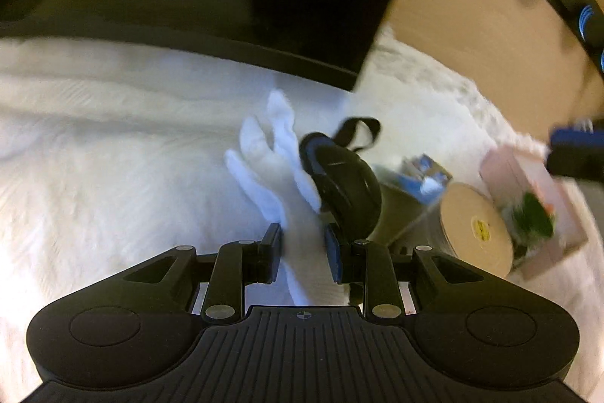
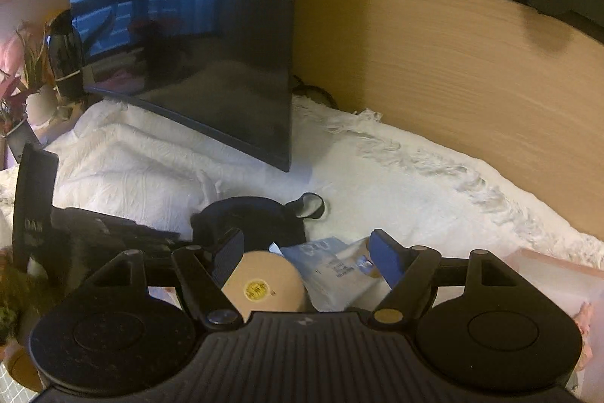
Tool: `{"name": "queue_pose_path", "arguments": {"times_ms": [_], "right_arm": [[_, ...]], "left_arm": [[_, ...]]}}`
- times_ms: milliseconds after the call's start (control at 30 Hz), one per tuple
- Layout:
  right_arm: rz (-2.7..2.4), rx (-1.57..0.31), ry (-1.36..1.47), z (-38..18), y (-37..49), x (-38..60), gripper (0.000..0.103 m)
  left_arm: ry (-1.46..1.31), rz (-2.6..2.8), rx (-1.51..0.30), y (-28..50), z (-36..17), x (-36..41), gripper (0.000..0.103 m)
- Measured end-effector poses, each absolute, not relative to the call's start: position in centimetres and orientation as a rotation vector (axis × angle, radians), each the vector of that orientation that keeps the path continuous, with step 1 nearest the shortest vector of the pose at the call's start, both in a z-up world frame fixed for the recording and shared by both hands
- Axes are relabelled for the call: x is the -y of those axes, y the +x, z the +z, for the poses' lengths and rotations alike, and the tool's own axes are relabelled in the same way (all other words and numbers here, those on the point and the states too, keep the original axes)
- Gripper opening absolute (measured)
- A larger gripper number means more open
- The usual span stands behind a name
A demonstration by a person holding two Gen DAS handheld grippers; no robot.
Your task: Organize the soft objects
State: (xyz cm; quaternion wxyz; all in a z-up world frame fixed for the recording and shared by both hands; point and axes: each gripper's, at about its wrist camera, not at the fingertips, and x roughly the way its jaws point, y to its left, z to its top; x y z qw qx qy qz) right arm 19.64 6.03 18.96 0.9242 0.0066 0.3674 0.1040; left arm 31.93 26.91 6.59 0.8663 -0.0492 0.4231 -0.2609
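My left gripper (image 1: 304, 242) is shut on the cuff of a white glove (image 1: 273, 172), whose fingers hang forward over the white fluffy blanket (image 1: 113, 146). A black sleep mask (image 1: 341, 180) with a strap loop lies against the glove's right side; it also shows in the right wrist view (image 2: 256, 214). My right gripper (image 2: 305, 252) is open and empty above a round beige container (image 2: 260, 284) and a blue and white packet (image 2: 332, 267).
A large dark monitor (image 2: 196, 36) stands on the blanket before a wooden wall (image 2: 434, 63). A pink box (image 1: 528, 199) with green items sits right. The beige container (image 1: 475, 225) and packet (image 1: 422, 172) lie beside it. Flowers (image 2: 19, 63) stand far left.
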Motion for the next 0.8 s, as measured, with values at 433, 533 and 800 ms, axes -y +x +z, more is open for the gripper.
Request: {"name": "queue_pose_path", "arguments": {"times_ms": [433,533,800], "right_arm": [[0.200,-0.894,0.089,18.7,26.1,-7.9,0.074],[0.217,-0.974,0.166,17.6,28.5,-8.1,0.074],[0.214,-1.214,0.351,12.1,34.4,-9.7,0.074]], "left_arm": [[-0.193,-0.669,-1.011,33.3,2.9,-25.4,0.016],[-0.278,-0.639,-1.001,33.2,3.2,-27.2,0.014],[-0.268,-0.466,-0.822,31.1,8.0,-35.3,0.012]]}}
